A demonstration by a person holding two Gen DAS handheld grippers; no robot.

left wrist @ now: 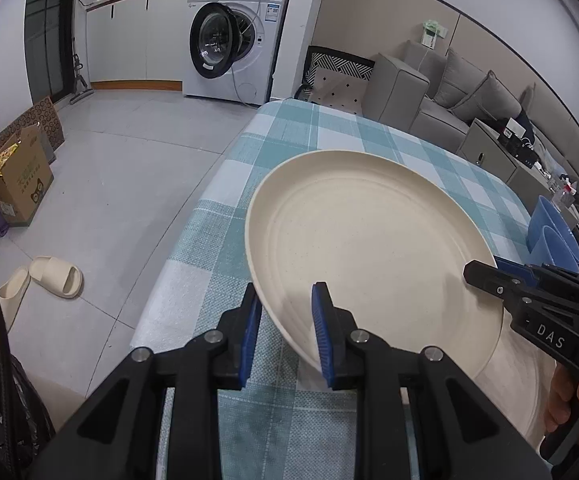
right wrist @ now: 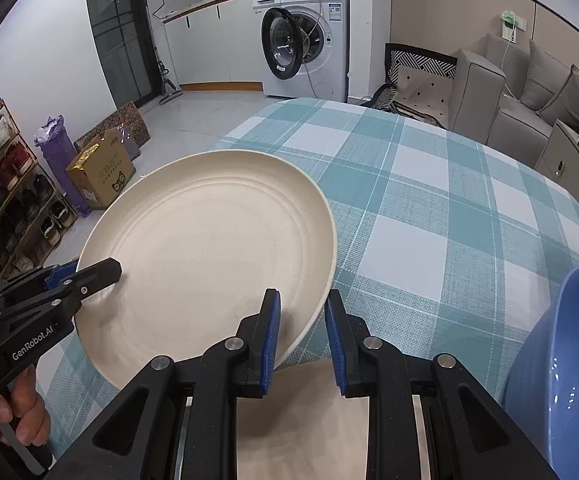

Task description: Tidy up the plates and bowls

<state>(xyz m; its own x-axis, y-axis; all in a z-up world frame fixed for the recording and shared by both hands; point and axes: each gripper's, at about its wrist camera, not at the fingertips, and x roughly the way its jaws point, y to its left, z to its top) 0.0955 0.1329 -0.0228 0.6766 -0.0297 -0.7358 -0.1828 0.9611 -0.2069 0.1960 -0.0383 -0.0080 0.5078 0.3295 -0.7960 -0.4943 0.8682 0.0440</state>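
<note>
— Above the table with the teal and white checked cloth [right wrist: 429, 200], what is held?

— One round cream plastic plate [left wrist: 369, 248] with faint rings in its middle. It is tilted and lifted off the cloth, near the front edge of the table. Under its near side lies a second cream plate [right wrist: 301, 408], flat on the cloth.

— Who holds it?

— Both grippers. The left gripper [left wrist: 285, 332] has one blue pad under the plate's rim and the other pad on top of it, so its fingers are clamped on the rim at the left side. The right gripper [right wrist: 301, 336] has its left pad on the plate's upper face and its right pad just outside the rim; whether this one really presses the rim I cannot tell, because a small gap seems to show there.

— What stands near?

— Two blue plastic bowls [right wrist: 569, 352], one nested in the other and lying tilted, are on the table to the right of the plate.

— And farther away?

— Behind the table, a white washing machine [left wrist: 233, 40] with its door open, and a grey sofa [left wrist: 449, 92] on the right.
</note>
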